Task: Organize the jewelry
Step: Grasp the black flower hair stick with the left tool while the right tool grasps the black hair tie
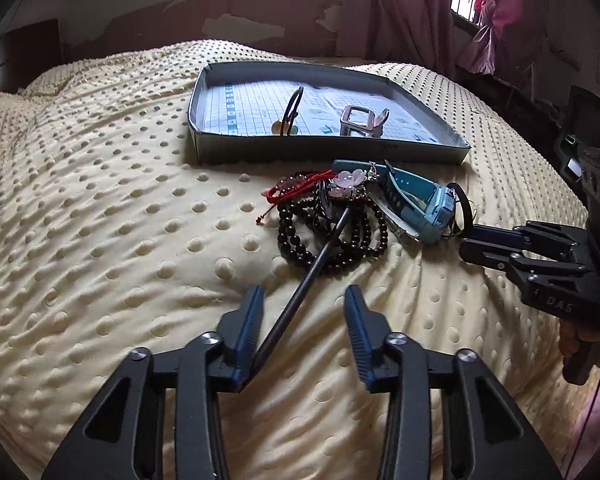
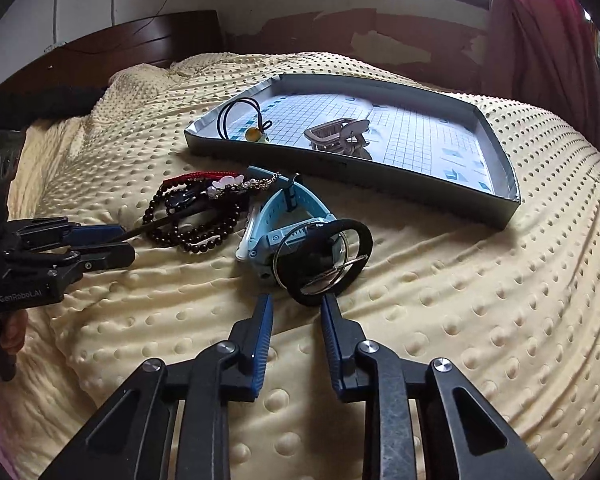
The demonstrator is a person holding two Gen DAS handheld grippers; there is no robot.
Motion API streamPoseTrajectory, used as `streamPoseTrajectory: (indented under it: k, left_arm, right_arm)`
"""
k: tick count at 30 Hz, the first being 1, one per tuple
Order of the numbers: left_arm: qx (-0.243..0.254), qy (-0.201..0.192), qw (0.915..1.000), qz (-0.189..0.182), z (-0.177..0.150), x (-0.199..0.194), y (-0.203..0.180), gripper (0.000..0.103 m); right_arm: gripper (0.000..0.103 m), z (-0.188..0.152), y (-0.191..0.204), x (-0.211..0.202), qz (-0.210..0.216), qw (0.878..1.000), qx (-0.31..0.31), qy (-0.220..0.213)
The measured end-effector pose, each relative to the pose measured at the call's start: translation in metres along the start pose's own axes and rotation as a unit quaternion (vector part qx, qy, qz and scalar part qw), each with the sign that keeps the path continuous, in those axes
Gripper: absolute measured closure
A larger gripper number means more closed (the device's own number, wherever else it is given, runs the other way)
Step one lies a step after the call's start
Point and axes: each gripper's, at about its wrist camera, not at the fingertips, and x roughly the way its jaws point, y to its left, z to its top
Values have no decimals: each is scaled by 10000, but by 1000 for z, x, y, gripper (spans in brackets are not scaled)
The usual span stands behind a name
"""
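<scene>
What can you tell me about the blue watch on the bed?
The blue watch looks like light blue plastic or rubber, with a chunky body and a strap with holes. It lies tipped on its side on the bumpy yellow blanket, in front of the tray. A black ring leans against it, and dark beads sit beside it. No tongs touch it.

A soft, dimpled cloth blanket point(image 1: 120, 220) is lying matt, glossy dark beads point(image 1: 332, 240) are shining, and the cardboard tray point(image 1: 332, 152) is showing printed paper.
</scene>
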Motion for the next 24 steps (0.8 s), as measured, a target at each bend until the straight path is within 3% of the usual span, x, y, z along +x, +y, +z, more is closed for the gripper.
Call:
streamPoseTrajectory:
  k: [4,6,8,11,18,24]
  left_arm:
    - [-64,299,9994,-135,-1,6,0,77]
    - [-58,425,9990,-159,-2,10,-2,79]
    - [25,480,9988,-88,-4,12,-6,93]
    - [52,502,9987,-120,-7,13,-12,96]
    - [-397,602,9937,-856,-16,8,-22,100]
    - [-1028,718,9801,-1537,-21,-4,-23,100]
  right_arm:
    - [84,2,2,5,-154,9999,-68,-18]
    - [90,3,2,7,-209,9997,-74,-34]
    - [95,3,1,8,-256,9997,-51,-40]
    - [96,2,-1,6,-230,9997,87,-76]
    - [97,2,-5,-17,-9,9986,525,-102]
    - [98,-4,-9,-36,30,9977,672,-95]
